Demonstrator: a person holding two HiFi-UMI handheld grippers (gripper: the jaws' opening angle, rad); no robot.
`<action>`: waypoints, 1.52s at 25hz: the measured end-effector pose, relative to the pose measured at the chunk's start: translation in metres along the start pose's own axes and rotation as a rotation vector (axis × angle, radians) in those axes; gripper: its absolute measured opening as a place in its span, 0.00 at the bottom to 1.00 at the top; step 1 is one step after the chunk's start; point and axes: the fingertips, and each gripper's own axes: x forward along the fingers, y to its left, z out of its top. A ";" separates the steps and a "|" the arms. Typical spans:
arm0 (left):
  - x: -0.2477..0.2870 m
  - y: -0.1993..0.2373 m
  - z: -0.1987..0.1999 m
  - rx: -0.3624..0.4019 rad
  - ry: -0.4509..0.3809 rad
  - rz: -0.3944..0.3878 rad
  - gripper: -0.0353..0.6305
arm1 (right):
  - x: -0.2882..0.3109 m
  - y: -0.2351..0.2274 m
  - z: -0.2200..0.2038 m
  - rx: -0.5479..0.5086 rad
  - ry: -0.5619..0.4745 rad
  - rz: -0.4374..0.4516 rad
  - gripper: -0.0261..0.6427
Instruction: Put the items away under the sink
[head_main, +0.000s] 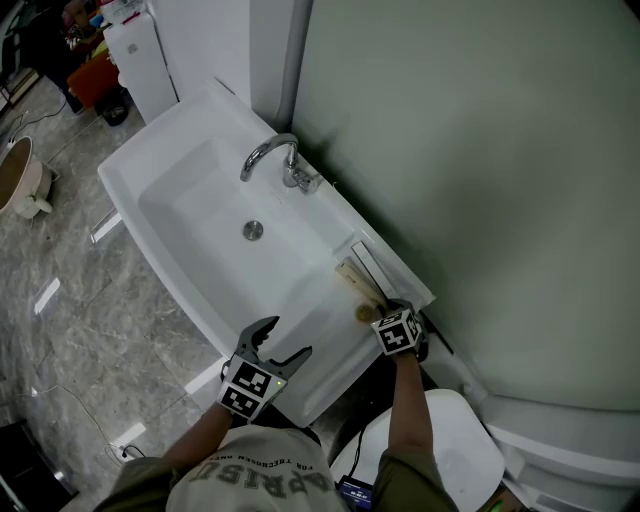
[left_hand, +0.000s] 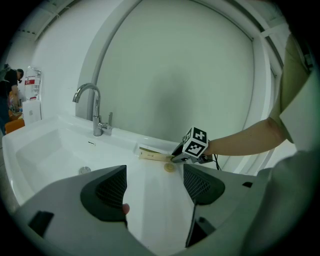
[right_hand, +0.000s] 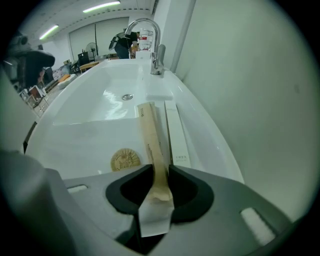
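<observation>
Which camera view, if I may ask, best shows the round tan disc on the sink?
The right gripper view: the disc lies close, its patterned face clear. Head and left gripper views show only a small tan spot.

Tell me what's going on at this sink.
A person works two handheld grippers at a white sink. The right gripper has its jaws shut on the near end of a long tan packet that lies along the sink's ledge, beside a slim white packet and a round tan disc. The left gripper hangs over the sink's front edge, jaws apart, nothing between them. All three items are on the ledge.
</observation>
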 end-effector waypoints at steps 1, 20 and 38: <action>0.001 0.001 0.000 -0.002 0.002 -0.001 0.56 | 0.001 0.000 0.000 0.003 0.001 0.006 0.18; -0.014 -0.005 -0.004 0.014 -0.007 -0.022 0.56 | -0.038 0.013 0.022 -0.005 -0.098 0.002 0.10; -0.151 0.002 -0.085 0.107 -0.006 -0.140 0.58 | -0.126 0.170 0.010 0.095 -0.149 -0.095 0.10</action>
